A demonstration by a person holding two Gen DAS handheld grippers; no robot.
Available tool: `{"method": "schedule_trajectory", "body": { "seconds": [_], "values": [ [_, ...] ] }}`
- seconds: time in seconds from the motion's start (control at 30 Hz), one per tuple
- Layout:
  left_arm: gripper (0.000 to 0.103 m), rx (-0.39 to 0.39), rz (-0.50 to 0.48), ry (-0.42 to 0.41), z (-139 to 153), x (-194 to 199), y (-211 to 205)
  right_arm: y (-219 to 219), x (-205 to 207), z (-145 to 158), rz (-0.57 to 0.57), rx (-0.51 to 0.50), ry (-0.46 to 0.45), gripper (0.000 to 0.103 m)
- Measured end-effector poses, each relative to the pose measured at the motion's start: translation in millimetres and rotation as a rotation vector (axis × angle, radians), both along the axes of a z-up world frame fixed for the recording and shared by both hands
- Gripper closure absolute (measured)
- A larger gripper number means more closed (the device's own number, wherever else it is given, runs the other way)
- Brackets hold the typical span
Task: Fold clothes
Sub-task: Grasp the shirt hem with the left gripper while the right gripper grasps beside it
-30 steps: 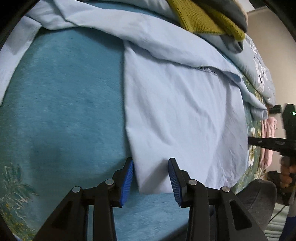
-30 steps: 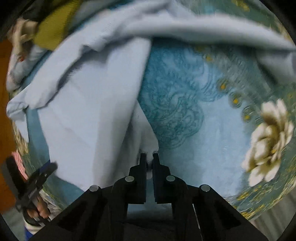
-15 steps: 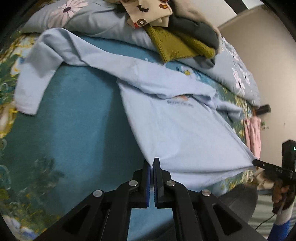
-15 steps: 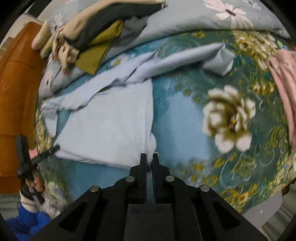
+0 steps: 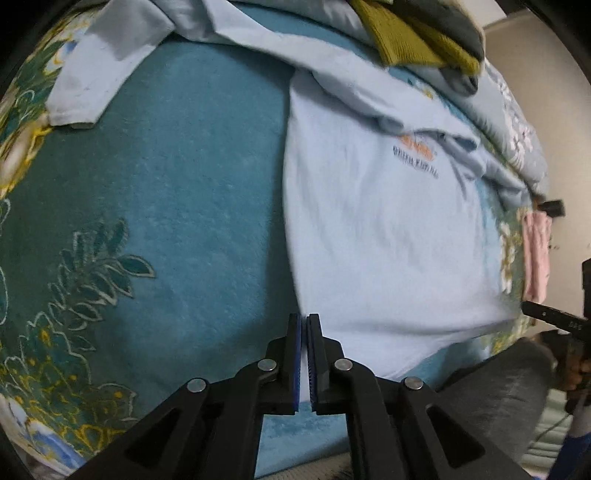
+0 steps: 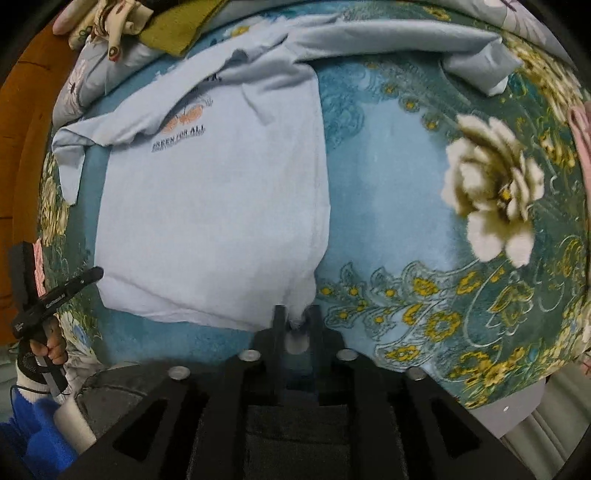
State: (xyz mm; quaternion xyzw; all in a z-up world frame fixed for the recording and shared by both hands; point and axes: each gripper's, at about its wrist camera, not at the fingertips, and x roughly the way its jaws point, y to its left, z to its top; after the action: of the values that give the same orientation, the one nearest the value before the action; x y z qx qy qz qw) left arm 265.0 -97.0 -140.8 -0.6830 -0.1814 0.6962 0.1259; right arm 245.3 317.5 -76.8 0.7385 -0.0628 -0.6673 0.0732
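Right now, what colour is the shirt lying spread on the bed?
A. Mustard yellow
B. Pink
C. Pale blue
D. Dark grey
C: the shirt spread flat over the teal floral blanket is pale blue, with a small printed logo near its chest.

A home bedroom: a floral teal bedspread [image 6: 406, 206], piled clothes [image 5: 417, 40] and a wooden headboard [image 6: 22, 122].

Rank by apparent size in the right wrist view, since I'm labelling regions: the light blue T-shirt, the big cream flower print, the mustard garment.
1. light blue T-shirt
2. cream flower print
3. mustard garment, partly cut off, so unsure
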Motion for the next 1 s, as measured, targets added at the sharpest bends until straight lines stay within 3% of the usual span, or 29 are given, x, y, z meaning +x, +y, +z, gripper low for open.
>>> {"method": "schedule_trajectory", "body": {
  "seconds": [0.03,0.07,0.13,0.3,0.37,0.57,0.7,0.87,1.0],
  "values": [
    [0.093,0.018,0.021,0.014,4.8,-6.0,-6.7,4.0,-2.4,4.8,-0.012,-0.003,0.016,0.072],
    [0.090,0.044,0.049,0.028,7.7,-14.2,-11.8,9.1,-6.7,10.7,-0.036,-0.010,0.038,0.071],
    [0.079,0.103,0.108,0.050,10.0,-32.1,-19.3,18.4,-19.5,20.9,-0.123,-0.043,0.091,0.071],
    [0.075,0.270,0.253,0.044,-0.5,-80.6,-16.9,19.1,-61.4,35.3,-0.330,-0.209,0.234,0.071],
    [0.067,0.299,0.294,0.038,-10.0,-102.2,-6.8,12.7,-76.4,34.1,-0.372,-0.257,0.266,0.071],
    [0.059,0.291,0.397,0.016,-35.5,-143.3,12.2,-0.6,-129.8,-6.1,-0.446,-0.322,0.208,0.071],
    [0.059,0.190,0.418,0.020,-45.5,-160.8,16.2,-0.4,-159.7,-35.4,-0.505,-0.342,0.166,0.071],
    [0.059,0.150,0.380,0.019,-45.6,-172.1,17.8,0.1,-188.3,-72.1,-0.557,-0.313,0.096,0.071],
    [0.067,0.142,0.310,0.014,-38.7,-178.7,20.7,3.8,-195.1,-92.9,-0.586,-0.324,0.044,0.070]
  ]
}}
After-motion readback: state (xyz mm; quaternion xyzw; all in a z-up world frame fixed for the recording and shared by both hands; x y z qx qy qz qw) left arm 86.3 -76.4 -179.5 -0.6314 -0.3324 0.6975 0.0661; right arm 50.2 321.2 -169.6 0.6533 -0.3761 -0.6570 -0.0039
